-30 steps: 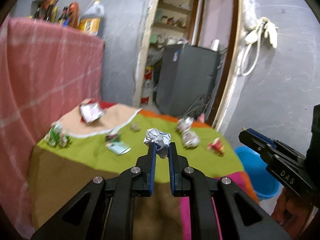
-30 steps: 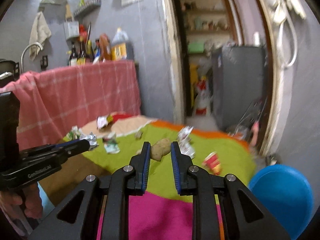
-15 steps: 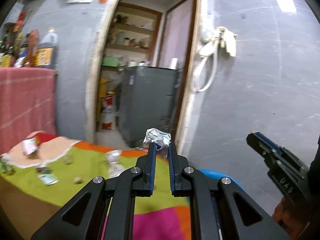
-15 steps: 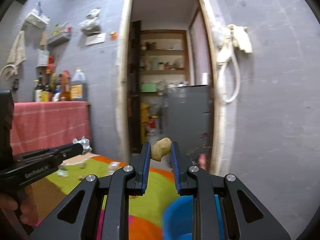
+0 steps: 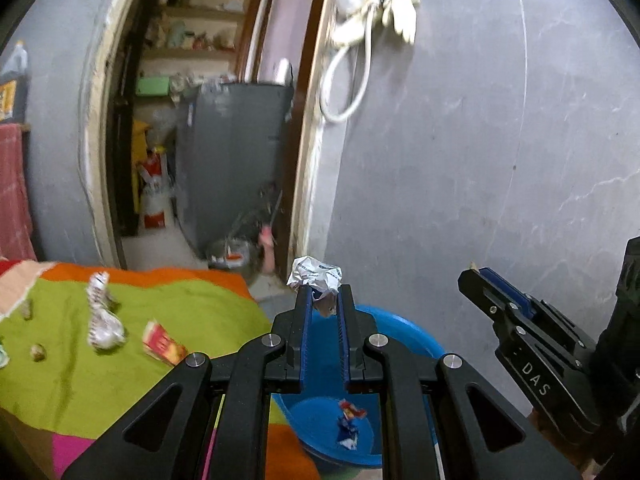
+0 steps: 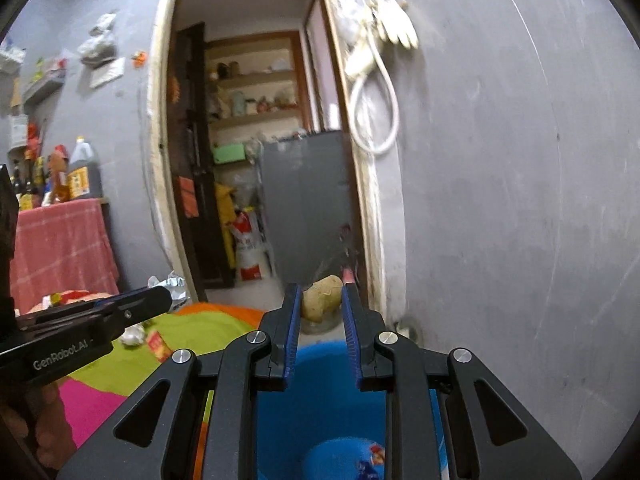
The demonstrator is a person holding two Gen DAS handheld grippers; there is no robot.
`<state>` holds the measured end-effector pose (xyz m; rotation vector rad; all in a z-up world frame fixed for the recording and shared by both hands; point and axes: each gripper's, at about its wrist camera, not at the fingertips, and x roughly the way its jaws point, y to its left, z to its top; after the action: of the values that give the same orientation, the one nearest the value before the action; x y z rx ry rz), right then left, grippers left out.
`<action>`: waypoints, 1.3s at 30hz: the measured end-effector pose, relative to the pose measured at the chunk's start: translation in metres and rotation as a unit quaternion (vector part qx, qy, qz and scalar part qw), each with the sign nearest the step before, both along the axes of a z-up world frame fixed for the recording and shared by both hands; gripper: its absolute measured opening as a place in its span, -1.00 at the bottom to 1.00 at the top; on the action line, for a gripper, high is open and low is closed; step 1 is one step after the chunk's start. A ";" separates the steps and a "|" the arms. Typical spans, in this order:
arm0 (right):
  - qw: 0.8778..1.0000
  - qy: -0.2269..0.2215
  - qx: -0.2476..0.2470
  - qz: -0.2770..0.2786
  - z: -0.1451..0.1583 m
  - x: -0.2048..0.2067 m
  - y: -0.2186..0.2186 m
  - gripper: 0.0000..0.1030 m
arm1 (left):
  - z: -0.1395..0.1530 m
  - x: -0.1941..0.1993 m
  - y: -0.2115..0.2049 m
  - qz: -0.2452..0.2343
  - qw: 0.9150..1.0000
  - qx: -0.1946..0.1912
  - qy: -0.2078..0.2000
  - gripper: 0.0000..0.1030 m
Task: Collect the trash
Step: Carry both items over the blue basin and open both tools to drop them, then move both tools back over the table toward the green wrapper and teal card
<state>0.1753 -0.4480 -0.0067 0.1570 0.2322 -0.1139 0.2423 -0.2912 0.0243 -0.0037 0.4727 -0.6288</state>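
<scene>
My left gripper (image 5: 323,295) is shut on a crumpled silver foil wrapper (image 5: 316,278), held over the near rim of a blue plastic tub (image 5: 404,330). In the right wrist view my right gripper (image 6: 320,296) is shut on a tan lump like a potato piece (image 6: 322,298), above the same blue tub (image 6: 320,364). A few red and blue wrappers (image 5: 348,420) lie on the tub's bottom. The right gripper (image 5: 486,284) also shows at the right of the left wrist view; the left gripper (image 6: 158,298) with the foil wrapper (image 6: 170,282) shows at the left of the right wrist view.
A table with a green, orange and pink cloth (image 5: 180,316) lies to the left, holding a silver wrapper (image 5: 100,316), a red packet (image 5: 162,344) and small scraps. A grey wall (image 5: 480,160) stands behind the tub. An open doorway (image 5: 200,140) shows shelves and a grey cabinet.
Both grippers swung right from over the table to above the blue tub, each keeping its piece of trash. The table has slid to the left of both views.
</scene>
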 end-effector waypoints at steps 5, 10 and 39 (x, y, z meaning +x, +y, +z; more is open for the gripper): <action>0.999 0.029 0.019 -0.004 -0.016 0.007 -0.012 -0.61 | -0.016 0.017 -0.012 -0.001 0.999 0.007 0.041 -0.82; 0.998 0.055 0.035 -0.004 -0.025 0.016 -0.021 -0.53 | -0.030 0.033 -0.018 -0.007 0.997 0.010 0.076 -0.75; 0.997 -0.050 0.022 0.051 0.043 -0.015 0.037 1.00 | 0.029 -0.025 0.122 0.178 0.983 -0.045 -0.026 0.93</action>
<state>0.1601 -0.4111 0.0360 0.1934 0.1422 0.0013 0.2175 -0.1693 0.0531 -0.1539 0.3816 -0.2965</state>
